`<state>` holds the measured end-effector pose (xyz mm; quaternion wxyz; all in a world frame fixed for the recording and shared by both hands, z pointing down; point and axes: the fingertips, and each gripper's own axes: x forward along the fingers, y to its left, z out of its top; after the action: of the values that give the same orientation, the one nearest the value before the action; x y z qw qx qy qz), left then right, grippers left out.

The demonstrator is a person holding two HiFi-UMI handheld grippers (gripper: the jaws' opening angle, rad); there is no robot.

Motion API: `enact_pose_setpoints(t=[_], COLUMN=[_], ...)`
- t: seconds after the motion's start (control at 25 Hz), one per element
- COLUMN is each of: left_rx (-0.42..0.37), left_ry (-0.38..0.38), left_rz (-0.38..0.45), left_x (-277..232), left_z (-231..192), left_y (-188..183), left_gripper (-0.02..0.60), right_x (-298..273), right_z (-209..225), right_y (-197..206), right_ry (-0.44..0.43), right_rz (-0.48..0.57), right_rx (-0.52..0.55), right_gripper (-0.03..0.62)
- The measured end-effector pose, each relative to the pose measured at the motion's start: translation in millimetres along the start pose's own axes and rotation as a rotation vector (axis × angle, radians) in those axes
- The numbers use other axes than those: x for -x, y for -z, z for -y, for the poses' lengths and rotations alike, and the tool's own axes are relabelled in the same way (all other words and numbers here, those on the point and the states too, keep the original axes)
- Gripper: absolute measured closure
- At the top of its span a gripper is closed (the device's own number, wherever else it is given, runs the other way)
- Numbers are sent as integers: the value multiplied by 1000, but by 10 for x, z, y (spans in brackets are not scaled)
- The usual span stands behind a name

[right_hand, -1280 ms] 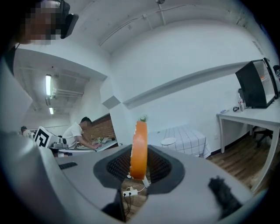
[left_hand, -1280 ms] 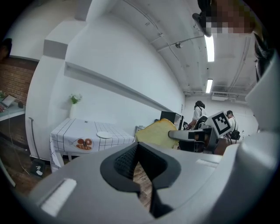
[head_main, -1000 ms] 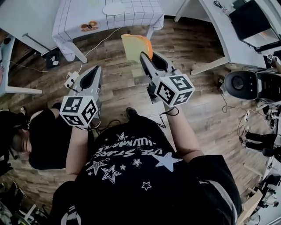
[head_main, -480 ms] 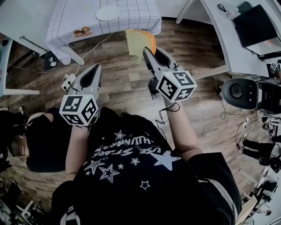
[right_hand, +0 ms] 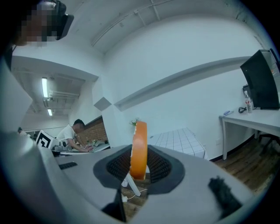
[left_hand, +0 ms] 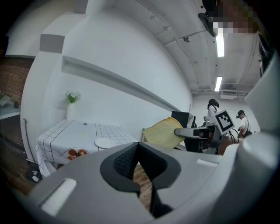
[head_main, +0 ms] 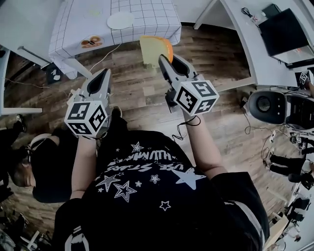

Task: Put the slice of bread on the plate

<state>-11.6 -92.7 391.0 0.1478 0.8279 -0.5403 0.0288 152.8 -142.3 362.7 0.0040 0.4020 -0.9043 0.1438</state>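
Observation:
The slice of bread (head_main: 156,49), pale with an orange-brown crust, stands on edge between the jaws of my right gripper (head_main: 168,59), which is shut on it. In the right gripper view the bread (right_hand: 139,148) shows edge-on between the pads. A white plate (head_main: 120,20) lies on the table with the checked cloth (head_main: 147,14), just beyond the bread. My left gripper (head_main: 104,74) hangs over the wood floor, left of the bread, shut with nothing in it. From the left gripper view I see the bread (left_hand: 162,132), the plate (left_hand: 105,142) and the right gripper (left_hand: 199,133).
A printed mat with round orange things (head_main: 91,42) lies on the cloth's left part. A vase of flowers (left_hand: 71,98) stands at the table's back. A white desk with a monitor (head_main: 287,27) and a round black appliance (head_main: 267,103) are at the right. A cable and plug (head_main: 78,90) lie on the floor.
Both grippers have moved toward the checked table, the right one carrying the bread. The table and plate now sit nearer to the bread.

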Motion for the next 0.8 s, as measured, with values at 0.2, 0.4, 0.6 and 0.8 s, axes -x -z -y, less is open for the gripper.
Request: enact_pose_setpoints(t=[0.2, 0.4, 0.6, 0.8], left_rx=[-11, -7, -29, -2], left_ry=[34, 77, 104, 108], left_rz=[9, 22, 12, 1], left_x=[-100, -252, -398, -494], left_z=[-307, -571, -893, -1295], left_y=[-114, -234, -354, -410], left_gripper=[572, 572, 572, 572], right_x=[-238, -456, -785, -1191], right_z=[-58, -123, -115, -166], right_y=[-29, -78, -160, -131], right_ry=[36, 74, 117, 132], right_rz=[-1, -13, -28, -74], right_rx=[12, 42, 51, 64], right_gripper=[494, 494, 494, 494])
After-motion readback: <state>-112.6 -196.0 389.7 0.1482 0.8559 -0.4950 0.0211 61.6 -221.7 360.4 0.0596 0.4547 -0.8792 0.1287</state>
